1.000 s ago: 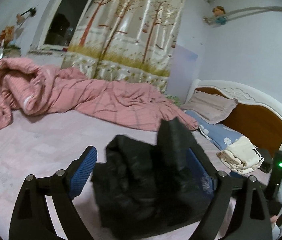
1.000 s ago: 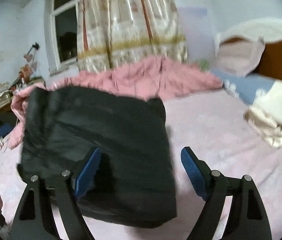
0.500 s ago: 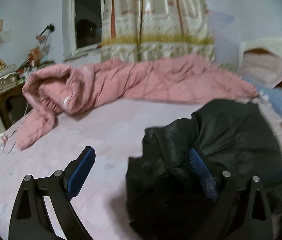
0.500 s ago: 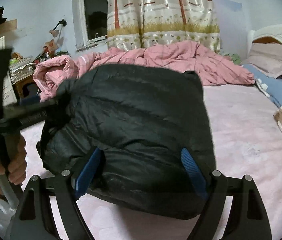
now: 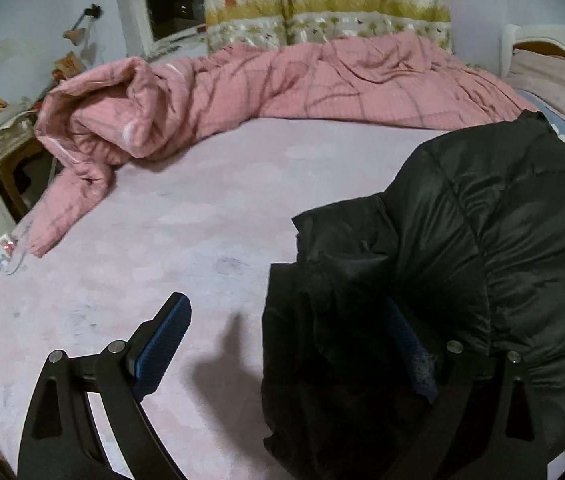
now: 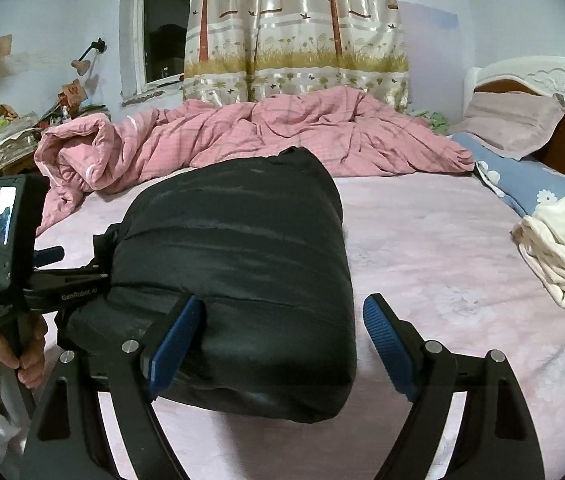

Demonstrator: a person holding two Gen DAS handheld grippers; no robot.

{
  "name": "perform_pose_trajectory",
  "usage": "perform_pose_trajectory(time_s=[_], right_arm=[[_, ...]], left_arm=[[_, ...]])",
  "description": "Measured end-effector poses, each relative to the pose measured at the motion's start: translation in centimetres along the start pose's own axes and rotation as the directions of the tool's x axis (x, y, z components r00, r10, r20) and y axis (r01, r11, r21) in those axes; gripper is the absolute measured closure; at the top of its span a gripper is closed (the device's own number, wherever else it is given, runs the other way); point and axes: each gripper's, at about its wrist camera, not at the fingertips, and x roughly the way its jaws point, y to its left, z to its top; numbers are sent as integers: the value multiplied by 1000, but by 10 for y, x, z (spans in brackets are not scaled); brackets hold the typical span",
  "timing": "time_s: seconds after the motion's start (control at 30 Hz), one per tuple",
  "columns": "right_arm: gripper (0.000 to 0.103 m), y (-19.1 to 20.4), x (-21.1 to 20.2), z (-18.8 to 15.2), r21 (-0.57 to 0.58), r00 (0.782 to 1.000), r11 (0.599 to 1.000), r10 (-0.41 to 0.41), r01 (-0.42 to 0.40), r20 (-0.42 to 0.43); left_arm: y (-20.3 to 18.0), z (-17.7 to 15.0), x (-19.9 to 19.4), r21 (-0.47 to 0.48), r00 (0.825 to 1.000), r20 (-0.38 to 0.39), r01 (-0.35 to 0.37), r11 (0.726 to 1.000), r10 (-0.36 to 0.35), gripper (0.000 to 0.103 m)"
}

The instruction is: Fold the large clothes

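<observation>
A black puffer jacket (image 6: 238, 288) lies folded into a thick bundle on the pink bed sheet (image 6: 434, 264). It fills the right half of the left wrist view (image 5: 462, 264). My left gripper (image 5: 286, 344) is open at the jacket's left edge; its right finger is partly buried in the black fabric. In the right wrist view the left gripper (image 6: 66, 276) shows at the bundle's left side. My right gripper (image 6: 282, 344) is open at the bundle's near end, with the jacket's near right corner between the fingers and nothing clamped.
A crumpled pink duvet (image 6: 250, 136) lies along the far side of the bed. A folded cream garment (image 6: 562, 248), a blue flowered pillow (image 6: 522, 184) and a mauve pillow (image 6: 514, 124) sit at the right by the headboard. A cluttered side table (image 6: 14, 136) stands left.
The left wrist view has swung left and drawn back to the jacket's left edge. The jacket has settled flatter on the sheet. The right gripper stays open at the near end.
</observation>
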Motion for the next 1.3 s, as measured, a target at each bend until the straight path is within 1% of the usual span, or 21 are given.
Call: perform_pose_trajectory(time_s=[0.3, 0.37, 0.43, 0.5, 0.53, 0.57, 0.6, 0.63, 0.67, 0.7, 0.73, 0.77, 0.8, 0.87, 0.93, 0.97, 1.03, 1.07, 1.13, 1.2, 1.3], right_arm=[[18, -5, -2, 1, 28, 1000, 1000, -2, 2, -1], [18, -11, -7, 1, 63, 999, 997, -48, 47, 22], [18, -20, -12, 1, 86, 995, 993, -88, 83, 48], [18, -28, -14, 4, 102, 996, 993, -70, 65, 47], [18, -31, -15, 6, 108, 998, 993, -52, 47, 45], [21, -33, -16, 9, 114, 998, 993, -32, 27, 47], [31, -34, -16, 12, 119, 999, 993, 8, -14, 45], [40, -34, -16, 16, 120, 998, 992, 41, -45, 39], [44, -32, -14, 21, 120, 995, 988, 92, -95, 28], [51, -29, -12, 25, 119, 993, 986, 115, -118, 28], [59, -26, -9, 29, 115, 991, 985, 129, -132, 29], [62, -23, -6, 33, 111, 991, 984, 133, -136, 30], [68, -19, 0, 37, 105, 990, 984, 141, -143, 24], [70, -14, 18, 42, 93, 989, 985, 148, -147, -12], [73, -10, 36, 43, 78, 989, 988, 139, -135, -43], [73, -9, 44, 42, 66, 991, 991, 121, -118, -51], [73, -6, 54, 38, 37, 991, 992, 123, -121, -60], [73, -6, 61, 34, 36, 985, 987, 159, -156, -72], [73, -6, 72, 30, 40, 979, 983, 182, -179, -89], [73, -4, 84, 25, 28, 977, 983, 186, -184, -106], [73, 3, 97, 16, -5, 982, 990, 137, -139, -129]], left_arm=[[9, -7, 14, -55, 991, -80, 103, 993, -107, 7], [14, -5, 12, -77, 985, -107, 127, 989, -135, 7], [17, -2, -2, -88, 988, -70, 130, 988, -136, 8], [20, 1, -30, -95, 989, 37, 148, 984, -145, 11], [19, 3, -45, -87, 982, 102, 171, 981, -162, 11], [18, 4, -65, -70, 967, 184, 192, 979, -177, 12], [16, 5, -83, -48, 946, 267, 204, 978, -184, 12], [14, 4, -101, -24, 919, 345, 214, 976, -193, 12], [11, 3, -118, 3, 883, 421, 228, 974, -208, 12], [8, 1, -130, 26, 850, 475, 244, 969, -227, 13], [3, 1, -139, 49, 825, 509, 257, 965, -246, 19], [-3, 4, -141, 69, 821, 509, 259, 963, -258, 29], [-10, 8, -137, 88, 832, 486, 259, 962, -269, 36], [-23, 15, -117, 122, 875, 392, 258, 959, -285, 74], [-27, 19, -88, 126, 910, 267, 292, 948, -316, 85], [-28, 20, -71, 113, 931, 199, 288, 951, -306, 89], [-29, 15, -44, 93, 953, 117, 268, 959, -278, 89], [-32, 11, -36, 100, 962, 95, 247, 964, -257, 89], [-40, 1, -26, 144, 970, 84, 214, 966, -227, 89], [-55, -11, -18, 225, 983, 97, 133, 965, -158, 89], [-59, -14, -10, 219, 985, 83, 127, 967, -148, 91]])
